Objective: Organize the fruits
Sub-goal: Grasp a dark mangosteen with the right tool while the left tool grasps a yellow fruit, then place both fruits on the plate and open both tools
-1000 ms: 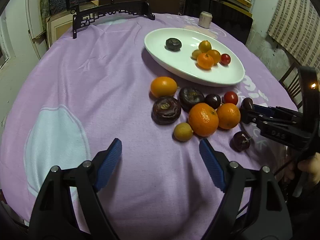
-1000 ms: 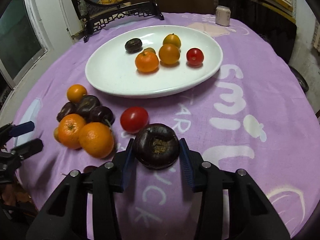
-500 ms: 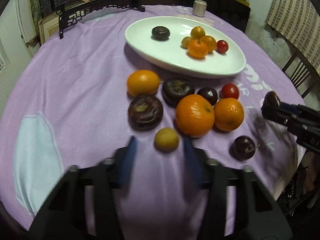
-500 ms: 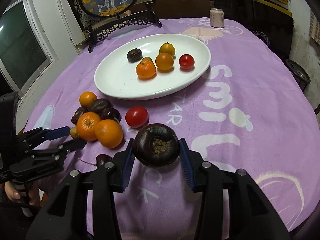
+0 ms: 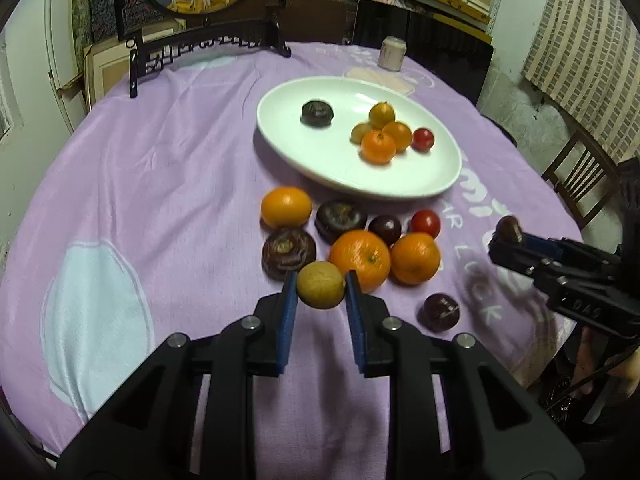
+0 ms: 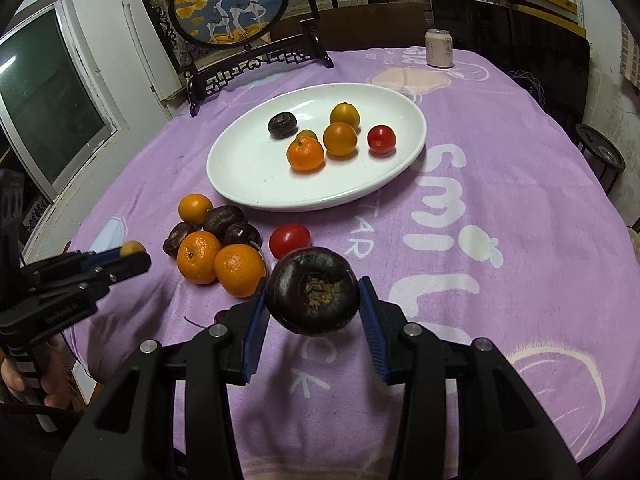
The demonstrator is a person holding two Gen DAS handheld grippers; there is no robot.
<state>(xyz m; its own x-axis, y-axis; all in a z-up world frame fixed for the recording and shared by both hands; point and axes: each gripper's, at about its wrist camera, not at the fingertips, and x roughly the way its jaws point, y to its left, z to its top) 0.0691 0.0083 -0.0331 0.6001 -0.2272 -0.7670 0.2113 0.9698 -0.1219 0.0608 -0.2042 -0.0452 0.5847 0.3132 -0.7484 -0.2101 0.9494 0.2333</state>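
With both grippers loaded, the step in hand looks like carry-to-plate, pick phase done on each side.

Left gripper (image 5: 321, 285): blue pads pinched on a small round yellow-green fruit (image 5: 320, 284). It looks clear of the purple printed tablecloth (image 5: 160, 168), near edge of the loose pile; the right wrist view also shows it held up at the jaw tips (image 6: 132, 249).

Right gripper (image 6: 313, 292): pads clamped on a large dark brown wrinkled round fruit (image 6: 312, 290), calyx end facing the camera, held above the cloth, near side of the table, right of the pile.

Target, judging by the task: the white oval ceramic plate (image 6: 248, 168), far of the pile. It already holds a dark fruit, three orange-yellow fruits, a small greenish one half hidden and a red cherry tomato, bunched toward its far right. Near-left half is bare.

Still on the cloth: two big oranges (image 5: 360, 260), a smaller smooth orange fruit, several dark purple-brown fruits, one red tomato, and a lone dark plum-like fruit (image 5: 439, 312) near right.

Next move, my read:
- move both loads toward the far side, over the plate rim, high enough to clear the pile
- stagger the arms; they converge on one plate
- lower before release; round fruit will roll on a shallow dish
- place in the bare zone, away from the cluster

Risk: the small fruit sits right at the left pad tips, so the grip margin looks thin.
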